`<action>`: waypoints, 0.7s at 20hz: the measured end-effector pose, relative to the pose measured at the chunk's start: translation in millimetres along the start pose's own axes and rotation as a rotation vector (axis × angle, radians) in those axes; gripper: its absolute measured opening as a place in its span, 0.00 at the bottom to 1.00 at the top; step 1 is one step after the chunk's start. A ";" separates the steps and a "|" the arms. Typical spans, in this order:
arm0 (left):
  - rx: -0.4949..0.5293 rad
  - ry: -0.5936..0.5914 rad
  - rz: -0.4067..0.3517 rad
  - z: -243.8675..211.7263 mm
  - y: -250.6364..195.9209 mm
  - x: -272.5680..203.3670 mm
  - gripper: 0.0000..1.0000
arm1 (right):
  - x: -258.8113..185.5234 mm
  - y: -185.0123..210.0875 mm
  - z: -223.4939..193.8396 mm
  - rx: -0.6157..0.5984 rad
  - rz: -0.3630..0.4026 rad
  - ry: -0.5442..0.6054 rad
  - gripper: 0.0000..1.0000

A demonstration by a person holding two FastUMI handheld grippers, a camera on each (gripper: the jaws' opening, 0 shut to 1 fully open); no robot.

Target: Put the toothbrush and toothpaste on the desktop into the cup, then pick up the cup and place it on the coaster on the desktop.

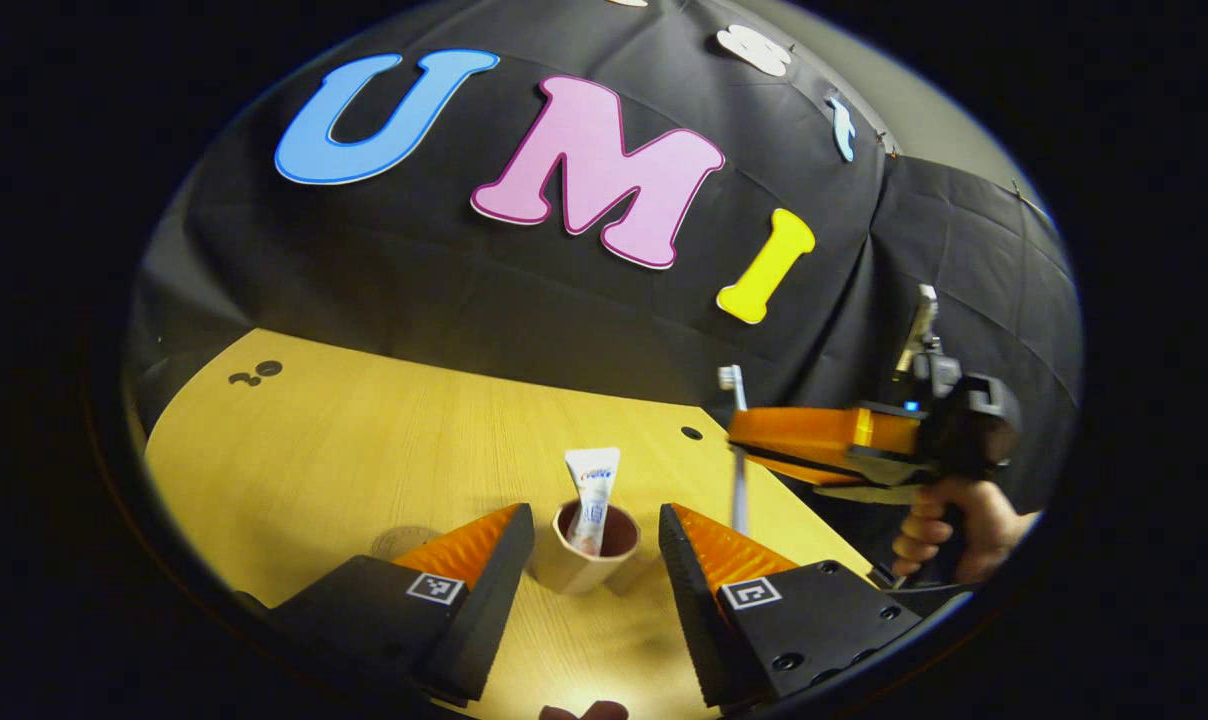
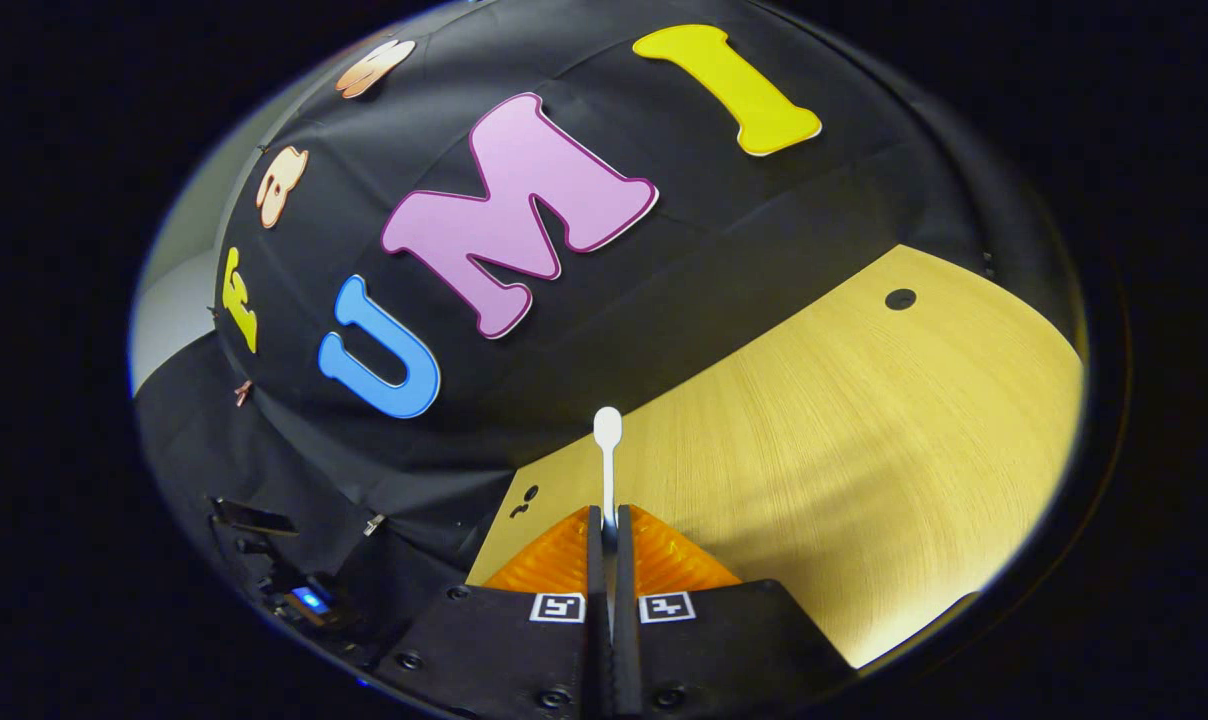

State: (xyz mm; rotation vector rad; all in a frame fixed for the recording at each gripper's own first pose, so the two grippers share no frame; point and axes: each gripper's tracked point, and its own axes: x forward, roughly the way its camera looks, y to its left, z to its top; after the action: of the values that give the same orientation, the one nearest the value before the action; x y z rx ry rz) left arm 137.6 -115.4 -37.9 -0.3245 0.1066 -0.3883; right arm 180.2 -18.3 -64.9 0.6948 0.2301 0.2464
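The left tool stands wide open, the cup between its fingers on the worktop, toothpaste upright inside. The right tool is clamped on the toothbrush, brush head beyond its fingertips.

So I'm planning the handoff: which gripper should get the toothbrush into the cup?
Right. The right gripper already clamps the toothbrush, off to the cup's side. The left gripper is open around the cup, toothpaste inside.
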 end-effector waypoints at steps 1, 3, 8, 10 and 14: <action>-0.005 0.003 0.003 -1.4 0.2 -13.4 0.79 | 9.4 -3.6 1.5 0.000 -0.003 -0.010 0.05; -0.008 0.005 0.007 -3.7 -1.0 -38.9 0.78 | 27.1 -12.4 4.4 0.002 -0.010 -0.027 0.05; -0.058 0.008 0.031 -13.9 3.6 -81.3 0.78 | 61.9 -25.1 12.4 0.010 0.001 -0.086 0.05; -0.069 0.020 0.047 -22.8 7.6 -90.3 0.78 | 70.7 -29.1 9.3 -0.015 0.006 -0.100 0.05; -0.067 0.053 0.077 -39.3 21.2 -106.2 0.79 | 78.6 -33.9 1.5 -0.110 0.022 -0.131 0.05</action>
State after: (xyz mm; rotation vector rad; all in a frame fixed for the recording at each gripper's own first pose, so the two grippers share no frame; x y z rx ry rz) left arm 40.9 -67.0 -77.7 -0.3754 0.1834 -0.3175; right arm 259.9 -20.8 -95.9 0.6020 0.0827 0.2320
